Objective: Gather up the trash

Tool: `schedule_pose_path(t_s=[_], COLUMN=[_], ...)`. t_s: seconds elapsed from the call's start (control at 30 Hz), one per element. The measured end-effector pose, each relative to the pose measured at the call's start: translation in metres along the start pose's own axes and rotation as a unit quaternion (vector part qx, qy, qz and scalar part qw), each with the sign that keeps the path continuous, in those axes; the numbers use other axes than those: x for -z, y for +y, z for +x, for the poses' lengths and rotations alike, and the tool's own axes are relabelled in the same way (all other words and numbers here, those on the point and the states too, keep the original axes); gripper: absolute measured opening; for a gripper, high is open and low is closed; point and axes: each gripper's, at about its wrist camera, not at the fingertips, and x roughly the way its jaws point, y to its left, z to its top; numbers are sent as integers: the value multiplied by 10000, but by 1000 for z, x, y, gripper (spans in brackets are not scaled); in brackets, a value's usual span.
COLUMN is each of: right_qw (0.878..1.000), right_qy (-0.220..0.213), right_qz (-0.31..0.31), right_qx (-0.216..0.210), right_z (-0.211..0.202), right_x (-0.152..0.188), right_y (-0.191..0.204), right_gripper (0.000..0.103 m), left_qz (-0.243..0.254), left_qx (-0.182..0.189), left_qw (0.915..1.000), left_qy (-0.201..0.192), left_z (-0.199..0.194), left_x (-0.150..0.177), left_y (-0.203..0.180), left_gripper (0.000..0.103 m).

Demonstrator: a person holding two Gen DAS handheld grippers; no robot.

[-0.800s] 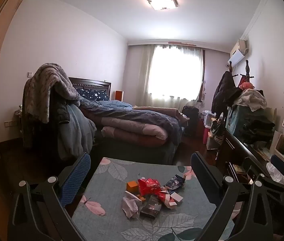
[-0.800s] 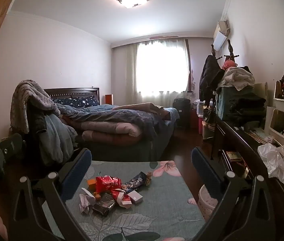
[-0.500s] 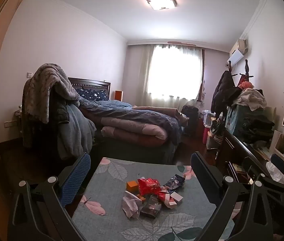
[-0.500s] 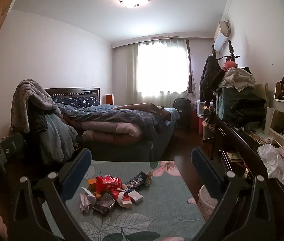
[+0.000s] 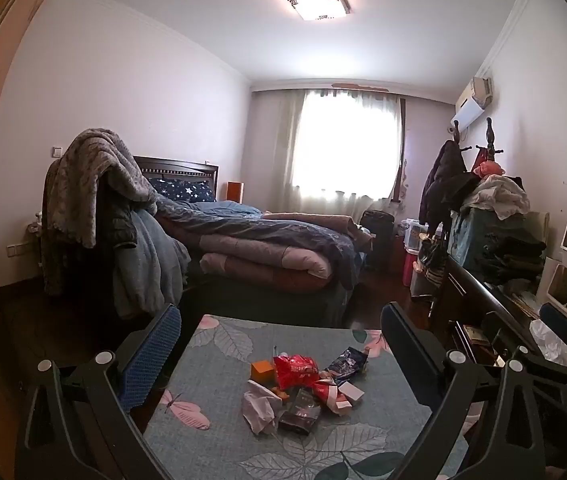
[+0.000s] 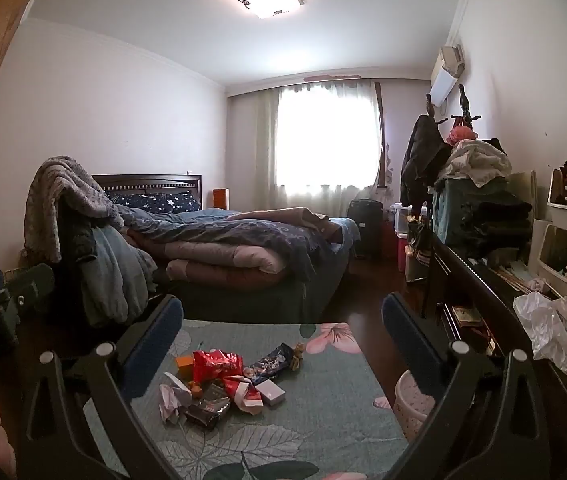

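Right wrist view: both grippers (image 6: 281, 334) hang released above the bench (image 6: 323, 408), so drop onto the red wrapper (image 6: 217, 364) at lower centre, then bin (image 6: 413, 404) it.

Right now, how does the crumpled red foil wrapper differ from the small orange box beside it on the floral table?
The crumpled red foil wrapper is creased, shiny and printed with white marks; the small orange box is plain, matte and squarely box-shaped. The wrapper looks larger and sprawls toward the middle of the pile; the box sits compact at its left edge. Both lie on the floral table, ungripped, ahead of the open grippers.
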Motion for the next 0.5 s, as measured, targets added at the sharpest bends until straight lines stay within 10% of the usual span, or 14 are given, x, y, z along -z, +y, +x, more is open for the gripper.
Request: schedule_pose_path(t_s=[0.5], right_qw=[10000], right_qy=[20], right_qz=[-44], right_qx=[-15], right_z=[-3], right_x=[-3], right_y=[3], right_gripper=[100], left_qz=[4], left_qx=[17], left_qw=[10000], left_qy=[28], left_z=[-5], left_x=[3], left_y=[-5], left_gripper=[99])
